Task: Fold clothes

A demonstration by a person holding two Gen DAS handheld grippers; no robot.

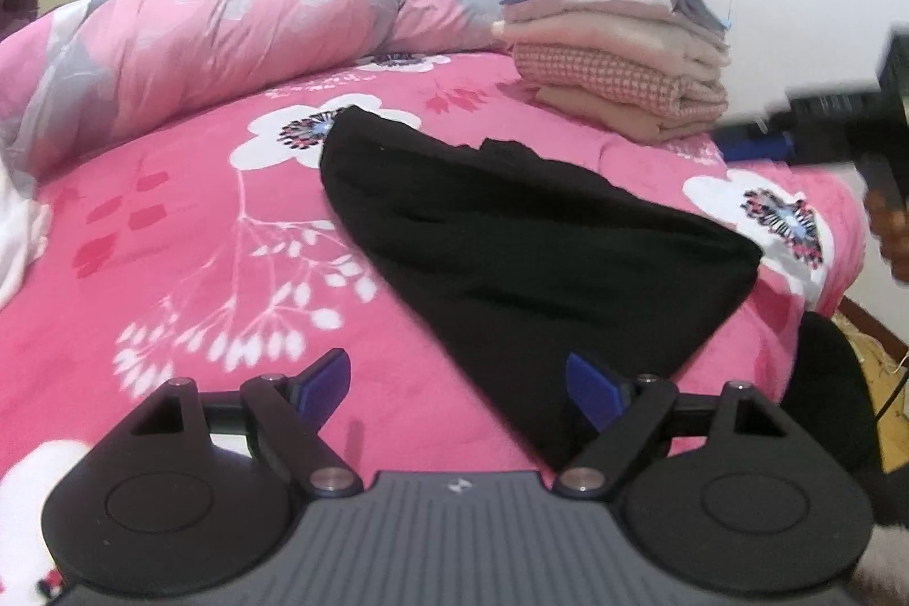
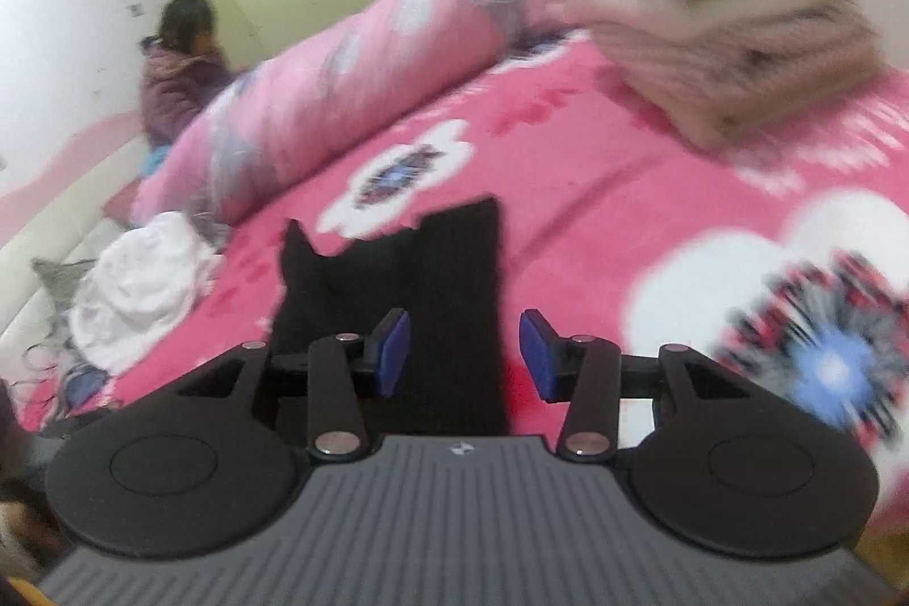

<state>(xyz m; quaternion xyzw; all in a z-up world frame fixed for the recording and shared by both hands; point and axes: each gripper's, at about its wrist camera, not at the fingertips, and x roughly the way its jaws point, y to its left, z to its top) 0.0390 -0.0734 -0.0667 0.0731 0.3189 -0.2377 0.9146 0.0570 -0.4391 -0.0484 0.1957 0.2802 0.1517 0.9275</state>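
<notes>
A black garment (image 1: 511, 242) lies partly folded on the pink flowered bed cover (image 1: 199, 237). My left gripper (image 1: 457, 390) is open and empty just above the cover, its right pad over the garment's near corner. The right gripper body (image 1: 841, 112) shows blurred at the right edge of the left wrist view. In the right wrist view the black garment (image 2: 409, 276) lies ahead and under my right gripper (image 2: 465, 350), which is open and empty, with the cloth's edge between the jaws.
A stack of folded clothes (image 1: 619, 61) sits at the far right of the bed, also in the right wrist view (image 2: 716, 15). A rolled pink quilt (image 1: 227, 32) lies along the back. White clothes (image 2: 142, 288) lie at the left. A person (image 2: 176, 66) sits beyond the bed.
</notes>
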